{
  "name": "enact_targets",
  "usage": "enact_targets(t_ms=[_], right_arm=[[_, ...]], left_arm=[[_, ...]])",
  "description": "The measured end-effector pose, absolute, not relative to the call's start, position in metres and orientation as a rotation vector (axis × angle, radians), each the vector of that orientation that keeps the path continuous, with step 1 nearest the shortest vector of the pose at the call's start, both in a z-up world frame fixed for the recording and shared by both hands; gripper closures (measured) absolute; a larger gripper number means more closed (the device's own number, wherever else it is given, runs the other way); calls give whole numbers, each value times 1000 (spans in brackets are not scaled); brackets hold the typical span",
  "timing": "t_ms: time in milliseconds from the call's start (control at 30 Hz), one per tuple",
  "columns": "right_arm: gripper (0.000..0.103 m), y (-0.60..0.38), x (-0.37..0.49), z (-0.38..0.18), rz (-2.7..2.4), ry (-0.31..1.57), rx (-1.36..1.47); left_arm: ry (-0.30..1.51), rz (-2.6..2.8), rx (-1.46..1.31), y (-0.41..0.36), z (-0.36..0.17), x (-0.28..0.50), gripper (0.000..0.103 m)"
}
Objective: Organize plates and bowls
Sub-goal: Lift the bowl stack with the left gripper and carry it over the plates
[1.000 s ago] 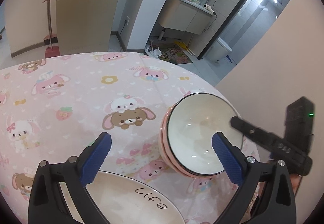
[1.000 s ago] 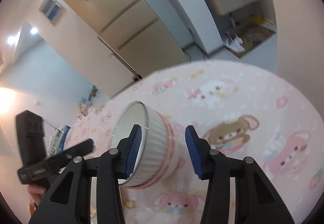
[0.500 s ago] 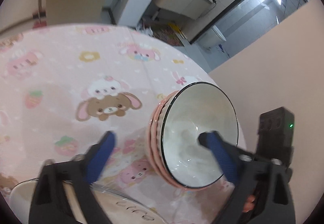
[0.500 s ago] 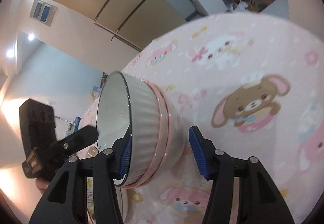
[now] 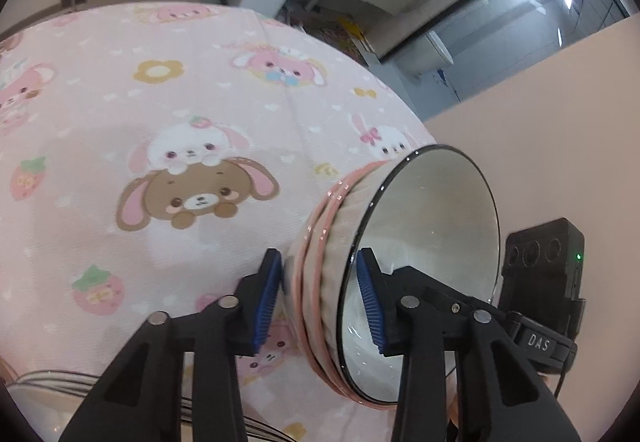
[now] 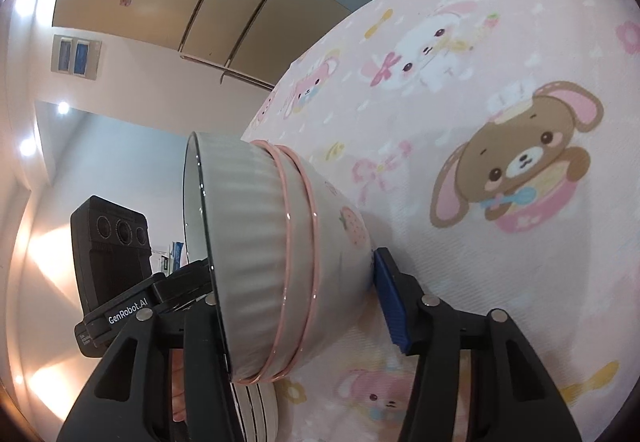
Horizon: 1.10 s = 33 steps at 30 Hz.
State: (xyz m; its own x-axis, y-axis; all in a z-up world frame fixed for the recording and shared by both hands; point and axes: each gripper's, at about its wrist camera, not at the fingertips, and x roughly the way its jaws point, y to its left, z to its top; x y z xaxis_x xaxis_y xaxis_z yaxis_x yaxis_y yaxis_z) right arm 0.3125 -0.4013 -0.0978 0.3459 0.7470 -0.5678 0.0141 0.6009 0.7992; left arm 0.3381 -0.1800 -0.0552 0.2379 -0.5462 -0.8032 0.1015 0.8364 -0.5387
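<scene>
The stack of bowls [image 5: 400,274] lay tilted on its side between both grippers, its open mouth turned toward the left gripper's outer side and its base toward the pink cartoon-print tablecloth [image 5: 160,122].

Left gripper [image 5: 320,298]: its jaws had just been closing, with the wall of the stack between them. One blue pad [image 5: 266,302] stood against the outer pink-rimmed bowls; the other pad [image 5: 370,302] sat inside the white bowl with the dark rim. Whether both pads pressed firmly on the wall could not be told, though the outer pad appeared to touch.

Right gripper [image 6: 296,306]: it was clamped on the same stack [image 6: 280,250] across the wall. One blue pad [image 6: 390,302] bore against the strawberry-print base side; the opposite finger passed inside the mouth, hidden by the ribbed wall.

Below the left gripper, at the near edge of its view, the rim of a plate [image 5: 48,394] was visible on the tablecloth. Under the stack, in the right wrist view, plate edges [image 6: 256,414] showed below the gripper.

A person's fingers [image 6: 178,386] were visible behind the right gripper's inner finger.
</scene>
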Motion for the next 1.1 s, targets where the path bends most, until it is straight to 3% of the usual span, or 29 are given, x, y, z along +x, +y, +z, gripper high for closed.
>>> enact_targets(t_ms=[100,133,167,400,1100], right_arm=[[54,-405,312,-101,549,1132,851],[54,-406,312,-101,546,1131,851],[55,-406,312,-100,539,1132,845],[62,-413,310,-102,502,1148,864],[62,-377,281,-36,500,1072,757]], left_arm=[[1326,-489,-427,-185,-67,345,43],[1317,-473,-433,-185,-67,343,44],[1305,-471,-441,-186,-66,341,51],[1281,-417,-427,-190,-58,332,59],[1186,-443,-446,-160,2,288,59]])
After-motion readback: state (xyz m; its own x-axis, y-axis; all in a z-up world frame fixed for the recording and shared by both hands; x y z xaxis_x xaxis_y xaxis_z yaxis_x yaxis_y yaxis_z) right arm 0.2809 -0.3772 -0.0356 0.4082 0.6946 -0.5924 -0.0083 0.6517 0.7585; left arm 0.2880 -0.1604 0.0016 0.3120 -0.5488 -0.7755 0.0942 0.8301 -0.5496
